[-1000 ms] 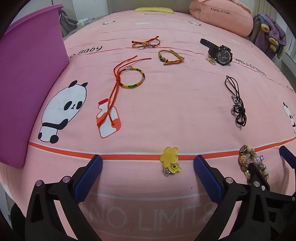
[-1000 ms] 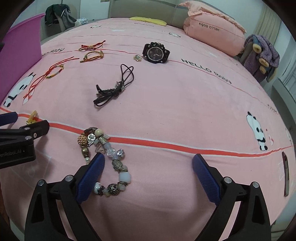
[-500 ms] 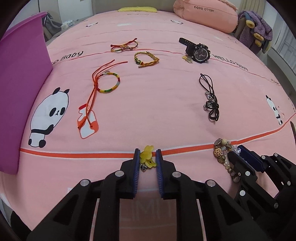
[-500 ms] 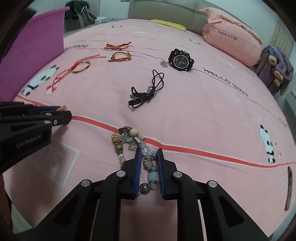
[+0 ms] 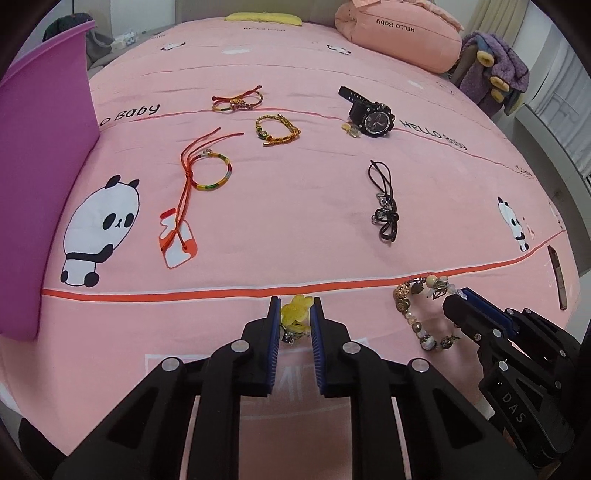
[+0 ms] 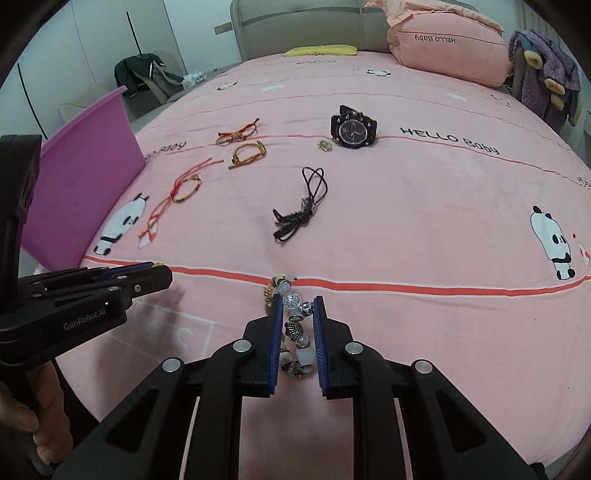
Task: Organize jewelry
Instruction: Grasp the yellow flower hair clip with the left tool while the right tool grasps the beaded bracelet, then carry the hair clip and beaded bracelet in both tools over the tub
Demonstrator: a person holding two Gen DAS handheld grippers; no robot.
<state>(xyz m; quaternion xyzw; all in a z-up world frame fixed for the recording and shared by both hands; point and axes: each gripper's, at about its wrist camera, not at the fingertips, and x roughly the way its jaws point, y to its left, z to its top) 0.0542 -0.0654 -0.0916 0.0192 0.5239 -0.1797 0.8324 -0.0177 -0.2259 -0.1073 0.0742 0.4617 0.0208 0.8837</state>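
My left gripper (image 5: 294, 317) is shut on a yellow flower charm (image 5: 295, 313) just above the pink bedspread. To its right, my right gripper (image 5: 466, 302) pinches one end of a beaded bracelet (image 5: 413, 310). In the right wrist view the right gripper (image 6: 297, 317) is shut on that beaded bracelet (image 6: 295, 328), whose beads hang between the blue pads. The left gripper (image 6: 157, 271) shows at the left edge there. Farther up the bed lie a black watch (image 5: 371, 116), a black cord bracelet (image 5: 384, 201), a red-string bracelet (image 5: 207, 173), a gold braided bracelet (image 5: 275, 131) and a red knotted one (image 5: 236, 101).
A purple bin (image 5: 40, 177) stands at the left of the bed. A pink pillow (image 5: 400, 31) and a purple plush toy (image 5: 495, 79) sit at the far right. A small clear charm (image 5: 352, 130) lies beside the watch. A person's hand (image 6: 26, 421) holds the left gripper's handle.
Both grippers went from wide open to shut, the left on the yellow charm and the right on the beaded bracelet. Both have since risen a little off the bedspread.
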